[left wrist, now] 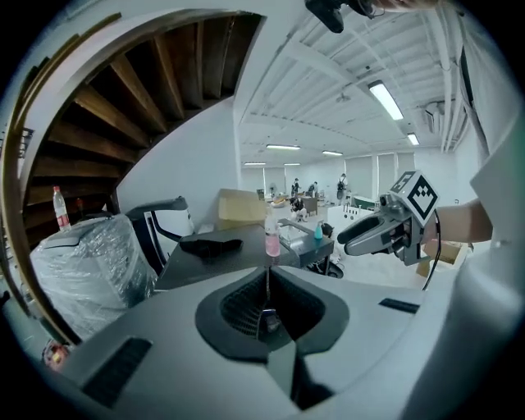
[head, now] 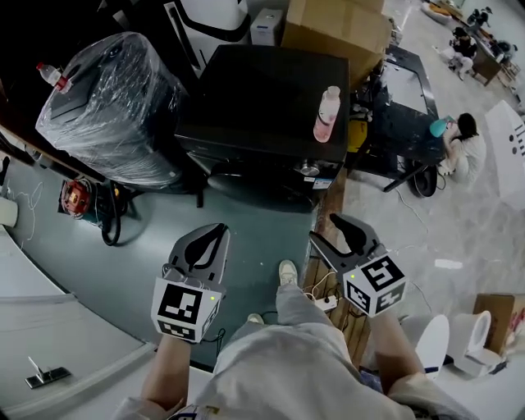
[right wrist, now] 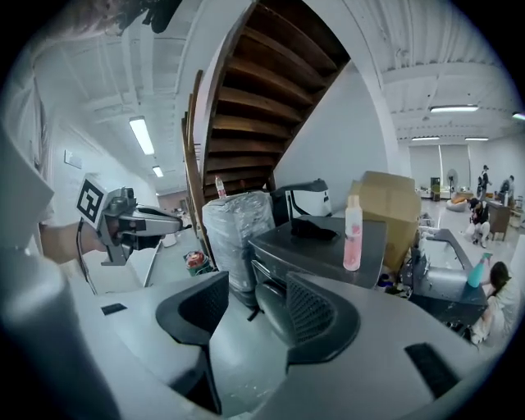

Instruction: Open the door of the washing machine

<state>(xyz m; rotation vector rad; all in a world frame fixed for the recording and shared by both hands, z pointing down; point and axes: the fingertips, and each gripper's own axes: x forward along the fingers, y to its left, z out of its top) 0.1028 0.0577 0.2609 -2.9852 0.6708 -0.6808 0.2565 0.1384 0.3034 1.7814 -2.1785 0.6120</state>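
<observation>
The black washing machine (head: 262, 98) stands ahead of me, its round door (head: 246, 182) facing me and closed. A pink bottle (head: 326, 115) stands on its top. My left gripper (head: 218, 231) hovers over the grey floor, short of the door, with its jaws shut on nothing. My right gripper (head: 324, 227) is level with it to the right, open and empty. In the right gripper view the door (right wrist: 267, 302) shows between the spread pads of that gripper (right wrist: 246, 316). In the left gripper view the pads of the left gripper (left wrist: 267, 308) meet, with the machine (left wrist: 213, 254) beyond.
A plastic-wrapped appliance (head: 111, 107) stands left of the machine, a red cable reel (head: 75, 198) on the floor below it. Cardboard boxes (head: 336, 25) are behind. A person (head: 463, 148) sits on the floor at right. A power strip (head: 324, 302) lies near my feet.
</observation>
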